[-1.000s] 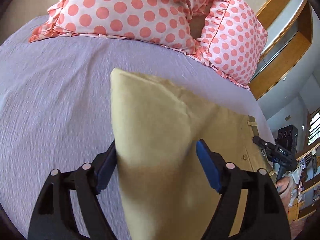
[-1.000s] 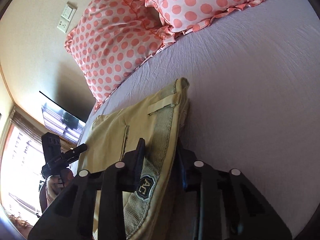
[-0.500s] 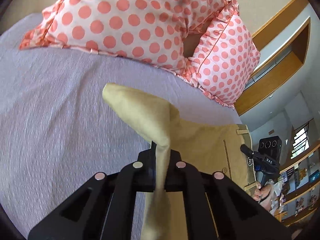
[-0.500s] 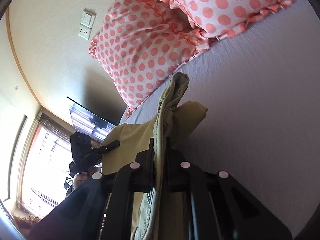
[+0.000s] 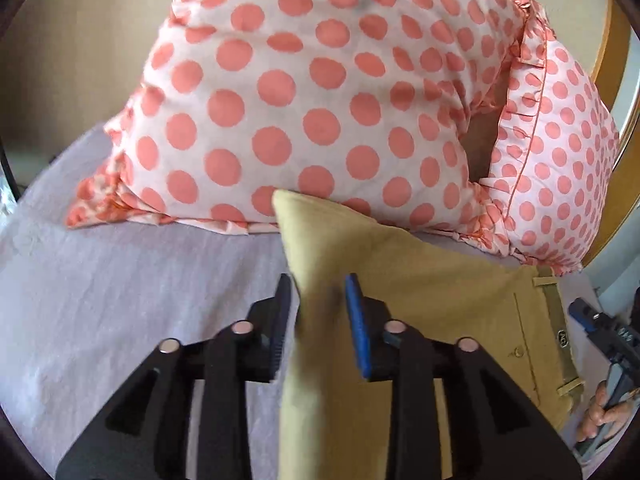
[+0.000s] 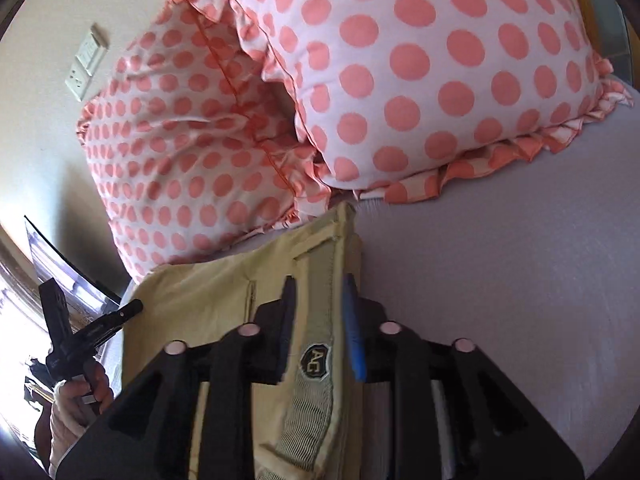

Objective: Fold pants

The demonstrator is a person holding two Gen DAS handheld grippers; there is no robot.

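Tan pants (image 5: pixel 420 292) lie on a lilac bed sheet (image 5: pixel 120 288), close to the pillows. My left gripper (image 5: pixel 318 304) stands open around a raised fold of the leg end; the jaws sit apart on either side of the cloth. My right gripper (image 6: pixel 318 312) is open around the waistband (image 6: pixel 320 344), which carries a dark oval label. The pants also show in the right wrist view (image 6: pixel 224 300). The other gripper shows at the right edge of the left wrist view (image 5: pixel 600 332) and at the left of the right wrist view (image 6: pixel 88 332).
Two pink polka-dot pillows (image 5: pixel 320 92) (image 5: pixel 560 160) stand against the wall just beyond the pants. A wooden headboard edge (image 5: pixel 612 168) is at the right. Wall sockets (image 6: pixel 86 62) and a window (image 6: pixel 24 320) are at the left.
Both grippers were shut on the pants half a second ago and have opened. Both have moved toward the pillows, and the pants now lie nearer them.
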